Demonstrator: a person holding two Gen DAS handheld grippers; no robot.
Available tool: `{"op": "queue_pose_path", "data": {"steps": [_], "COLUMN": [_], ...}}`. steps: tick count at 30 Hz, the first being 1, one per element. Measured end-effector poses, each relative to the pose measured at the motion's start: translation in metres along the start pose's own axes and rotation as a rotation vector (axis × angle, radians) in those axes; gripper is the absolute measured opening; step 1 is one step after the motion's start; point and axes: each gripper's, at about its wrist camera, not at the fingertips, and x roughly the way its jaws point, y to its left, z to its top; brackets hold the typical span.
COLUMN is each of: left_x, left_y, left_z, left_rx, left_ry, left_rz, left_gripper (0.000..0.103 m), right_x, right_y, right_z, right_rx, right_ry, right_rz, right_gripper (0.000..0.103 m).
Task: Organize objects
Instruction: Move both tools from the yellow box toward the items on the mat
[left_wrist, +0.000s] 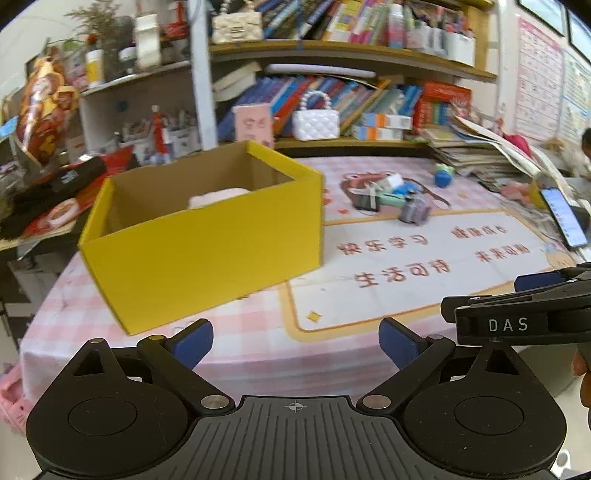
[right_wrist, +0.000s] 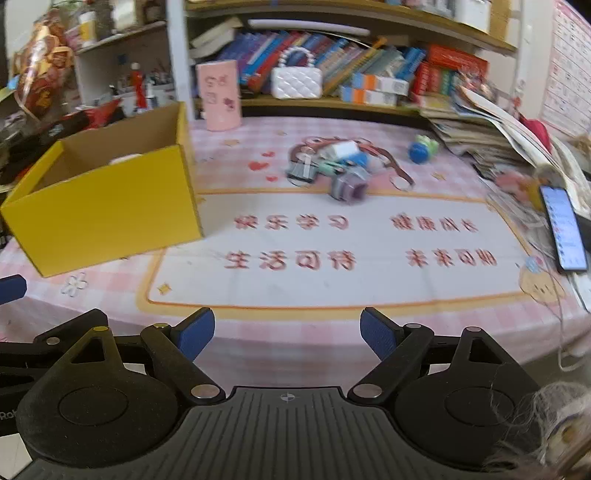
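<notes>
Blue-padded fingers of the left gripper (left_wrist: 295, 341) fill the bottom of the left wrist view, spread wide with nothing between them, hanging over the near edge of the table (left_wrist: 258, 354). At the right edge the right gripper (left_wrist: 524, 306) reaches in side-on, its black body lettered "DAS". On the pink checked tablecloth lies a mat (left_wrist: 406, 273) printed with red Chinese characters, of which "生活可待" reads clearly. A yellow box (left_wrist: 207, 251) stands open-topped on the left of the table, brown cardboard inside, with something pale pink showing low within. Well behind the mat sits a heap of small toys (left_wrist: 391, 199): grey, mint, white and lilac pieces touching one another, blurred in detail. A blue and green ball (left_wrist: 443, 175) rests apart, further right. A phone (left_wrist: 563, 218) with its screen lit leans at the table's right edge.

From the right wrist view, the right gripper (right_wrist: 288, 334) likewise stands wide open and empty above the table's near edge. The yellow box (right_wrist: 107, 221) is to the left, the toy heap (right_wrist: 332, 170) centre-back, the ball (right_wrist: 421, 149) beyond it to the right, the phone (right_wrist: 563, 229) far right. A white quilted handbag (right_wrist: 295, 81) with a bead handle sits on the bookshelf (right_wrist: 332, 105) behind.
</notes>
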Motion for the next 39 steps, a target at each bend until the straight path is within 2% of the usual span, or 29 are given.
{"op": "queue_pose_path", "data": {"steps": [5,10,13,15,21,30,39], "left_x": [0.008,0.017,0.024,0.029,0.048,0.077,0.119], "left_y": [-0.016,-0.029,-0.04,-0.048,-0.076,-0.116,-0.139], "left_z": [0.0,0.006,0.011,0.015,0.03,0.059,0.096], "left_rx": [0.036,0.059,0.069,0.075,0.112,0.152,0.085], "left_ry": [-0.004,-0.009,-0.009,-0.011,-0.016,-0.038,-0.016], "left_rz": [-0.047,-0.086,-0.109,-0.125,-0.158,-0.165,-0.135], "left_gripper": [0.098,0.098,0.098,0.098,0.098,0.098,0.098], "right_x": [-0.003,-0.024,-0.016,0.011,0.018,0.043,0.076], "right_y": [-0.01,-0.018,-0.03,-0.048,-0.07,-0.129,-0.176], "right_z": [0.008,0.0,0.007,0.022,0.029,0.053,0.091], "right_rx": [0.038,0.063,0.08,0.086,0.131,0.158,0.185], "right_ry": [0.017,0.025,0.038,0.054,0.073,0.074,0.028], "right_rz": [-0.047,-0.088,-0.118,-0.127,-0.167,-0.161,-0.125], "right_gripper": [0.085,0.085,0.085,0.085,0.085,0.085,0.085]}}
